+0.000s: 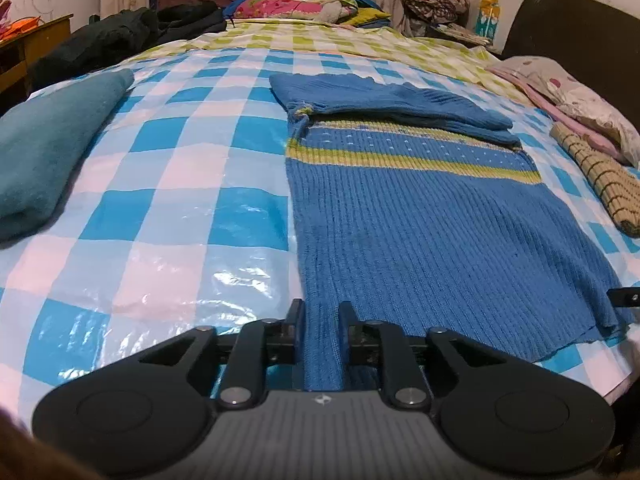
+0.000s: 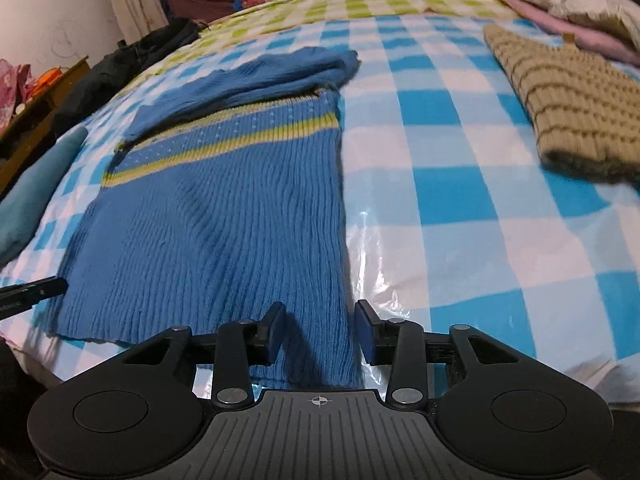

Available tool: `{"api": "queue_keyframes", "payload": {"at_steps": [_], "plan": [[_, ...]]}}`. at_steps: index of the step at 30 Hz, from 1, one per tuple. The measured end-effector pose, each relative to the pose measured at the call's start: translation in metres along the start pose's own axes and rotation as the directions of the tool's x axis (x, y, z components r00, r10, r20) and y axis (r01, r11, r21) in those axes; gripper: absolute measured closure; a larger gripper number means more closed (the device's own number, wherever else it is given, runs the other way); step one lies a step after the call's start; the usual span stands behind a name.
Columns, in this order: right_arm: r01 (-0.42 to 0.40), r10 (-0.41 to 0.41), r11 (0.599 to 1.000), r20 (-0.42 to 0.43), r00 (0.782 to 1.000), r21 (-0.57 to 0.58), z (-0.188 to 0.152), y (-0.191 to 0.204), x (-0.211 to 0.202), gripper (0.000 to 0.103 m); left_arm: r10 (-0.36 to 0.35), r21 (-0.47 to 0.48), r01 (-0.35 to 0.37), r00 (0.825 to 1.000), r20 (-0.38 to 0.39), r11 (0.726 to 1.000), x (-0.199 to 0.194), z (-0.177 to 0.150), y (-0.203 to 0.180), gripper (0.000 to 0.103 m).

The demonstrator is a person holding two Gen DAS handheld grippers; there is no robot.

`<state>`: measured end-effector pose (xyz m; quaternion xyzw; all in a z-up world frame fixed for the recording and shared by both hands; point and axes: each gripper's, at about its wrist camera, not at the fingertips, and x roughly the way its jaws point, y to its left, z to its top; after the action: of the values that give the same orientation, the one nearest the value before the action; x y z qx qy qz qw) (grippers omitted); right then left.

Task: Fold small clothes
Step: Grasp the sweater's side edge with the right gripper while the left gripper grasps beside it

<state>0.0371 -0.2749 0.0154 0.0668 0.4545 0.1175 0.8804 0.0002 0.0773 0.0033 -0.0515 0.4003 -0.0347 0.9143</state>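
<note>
The blue knit sweater (image 1: 420,220) lies flat on the checked bed (image 1: 160,200) — sleeves folded across its far end. Left gripper (image 1: 322,314) and right gripper (image 2: 320,316) straddle its near hem corners, fingers parted, not clamped.

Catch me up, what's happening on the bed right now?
A person with two handheld grippers is folding a blue knit sweater spread on the checked bed cover. Its sleeves are already folded across the top. The left gripper sits at the hem's left corner, the right gripper at the right corner, both open with fabric between the fingers. A teal folded garment and a tan striped knit lie to either side.
</note>
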Motion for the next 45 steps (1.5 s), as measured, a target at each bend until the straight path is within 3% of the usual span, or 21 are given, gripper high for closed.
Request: {"api": "queue_keyframes", "payload": {"at_steps": [4,8,14,17,20,22,27,32,36,45], "plan": [[-0.057,0.057,0.998,-0.007,0.998,0.036,-0.003,-0.004,-0.002,0.064,0.007,0.021,-0.007,1.000,0.002,1.000,0.003,0.002,-0.003,0.066],[-0.131,0.132,0.988,-0.017,0.991,0.082,-0.004,-0.009,-0.002,0.064,0.008,0.038,-0.008,1.000,0.001,0.999,0.005,0.002,-0.007,0.064],[-0.215,0.215,0.965,0.014,0.977,0.149,0.006,-0.012,0.015,0.064,-0.045,-0.044,0.045,0.999,-0.010,0.998,0.011,0.008,0.003,0.065],[-0.240,0.238,0.961,0.030,0.971,0.135,0.007,-0.008,0.017,0.064,-0.058,-0.037,0.058,0.998,-0.002,0.998,0.011,0.007,0.000,0.075],[-0.254,0.250,0.957,0.043,0.967,0.139,0.005,-0.011,0.017,0.071,-0.074,-0.044,0.074,0.997,0.004,0.996,0.011,0.007,-0.001,0.083],[-0.279,0.275,0.946,0.045,0.960,0.163,0.004,-0.013,0.019,0.087,-0.085,-0.050,0.085,0.996,0.005,0.995,0.011,0.008,-0.001,0.086],[-0.337,0.332,0.922,0.056,0.942,0.190,0.004,-0.010,0.026,0.092,-0.133,-0.103,0.133,0.991,0.006,0.986,0.012,0.014,0.007,0.088],[-0.421,0.397,0.876,0.144,0.906,0.237,0.016,-0.006,0.021,0.092,-0.200,-0.183,0.206,0.978,0.054,0.961,0.009,0.032,0.016,0.088],[-0.493,0.445,0.835,0.227,0.866,0.245,0.032,-0.001,0.014,0.092,-0.247,-0.228,0.266,0.963,0.106,0.937,0.009,0.050,0.020,0.089],[-0.600,0.495,0.751,0.367,0.788,0.276,0.079,0.000,0.017,0.092,-0.326,-0.291,0.390,0.913,0.246,0.874,0.022,0.106,0.030,0.089]]}}
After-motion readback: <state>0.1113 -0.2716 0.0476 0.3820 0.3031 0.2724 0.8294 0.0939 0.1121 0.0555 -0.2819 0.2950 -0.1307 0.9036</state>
